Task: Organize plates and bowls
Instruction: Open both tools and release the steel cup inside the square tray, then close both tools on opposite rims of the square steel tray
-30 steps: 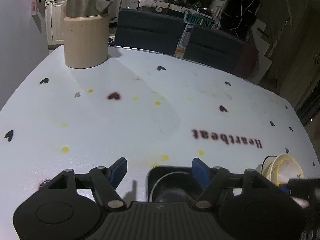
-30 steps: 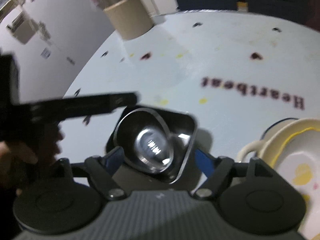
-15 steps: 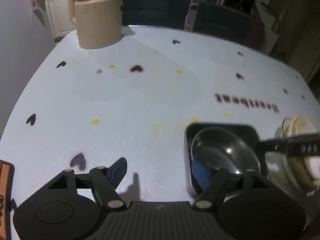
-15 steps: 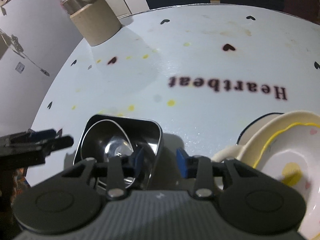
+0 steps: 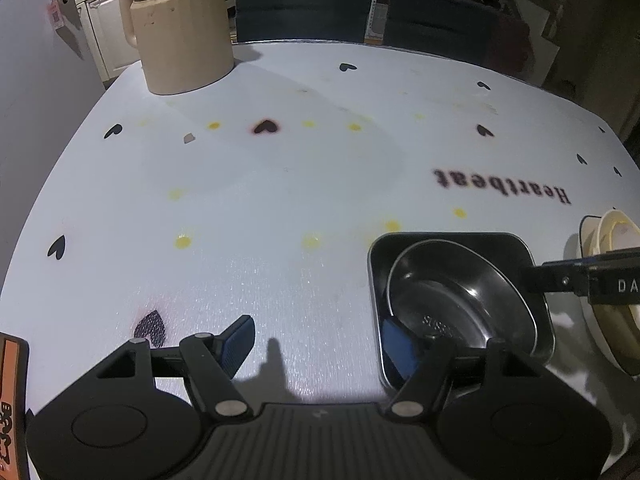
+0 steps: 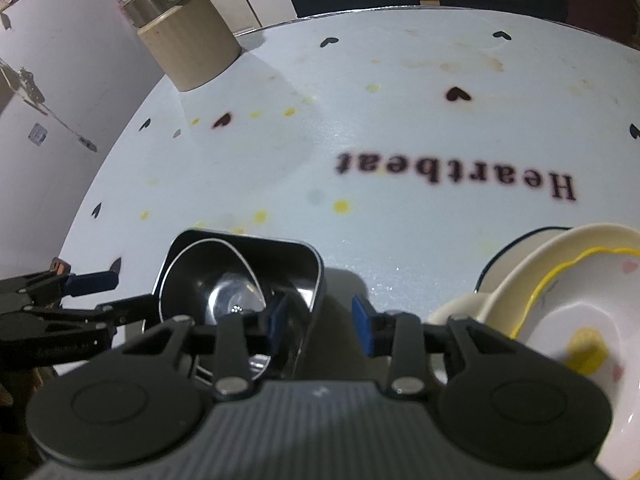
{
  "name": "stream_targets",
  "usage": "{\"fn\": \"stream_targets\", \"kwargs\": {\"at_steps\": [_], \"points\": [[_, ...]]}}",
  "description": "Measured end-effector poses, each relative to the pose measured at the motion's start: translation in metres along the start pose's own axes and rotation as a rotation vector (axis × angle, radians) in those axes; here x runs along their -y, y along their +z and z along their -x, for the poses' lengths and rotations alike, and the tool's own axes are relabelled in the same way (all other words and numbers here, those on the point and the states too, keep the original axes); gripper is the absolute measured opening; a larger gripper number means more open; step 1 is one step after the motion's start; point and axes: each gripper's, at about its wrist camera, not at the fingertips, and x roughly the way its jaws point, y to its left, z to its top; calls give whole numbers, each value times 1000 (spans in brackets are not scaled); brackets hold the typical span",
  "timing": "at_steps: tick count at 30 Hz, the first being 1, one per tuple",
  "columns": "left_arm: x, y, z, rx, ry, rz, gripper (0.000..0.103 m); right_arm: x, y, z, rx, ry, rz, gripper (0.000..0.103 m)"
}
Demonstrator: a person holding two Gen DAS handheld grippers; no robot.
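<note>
Lower right of the left view: square dish [image 5: 452, 240] cradling steel bowl [image 5: 460, 300], straddled by right gripper [image 6: 320, 320], jaws just closing but not yet clamped; left gripper [image 5: 320, 340] agape.

Both wrist cameras look steeply down and forward along their fingers, close above the white table [image 5: 280, 184]. Left view sits left of the black square dish [image 5: 452, 248], right view right of it [image 6: 248, 256]. Both share dish and far beige jug [image 5: 182, 44].
</note>
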Motion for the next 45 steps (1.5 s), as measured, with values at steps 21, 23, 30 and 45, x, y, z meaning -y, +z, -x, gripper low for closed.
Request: {"fn": "stream_targets", "kwargs": {"at_steps": [21,23,30,45], "points": [[-2,12,-12,-17,-107,114,27,-10,-15,-14,-27,3,1,22],[-1,12,-12,-18,-111,114,26,-6,-13,-14,-27,26,-41,21],[-6,12,-15,-44,-149,145,19,0,-13,-11,-41,43,-73,19],[-8,11,-15,-59,-203,182,3,-7,-15,-18,-45,28,-54,13]]}}
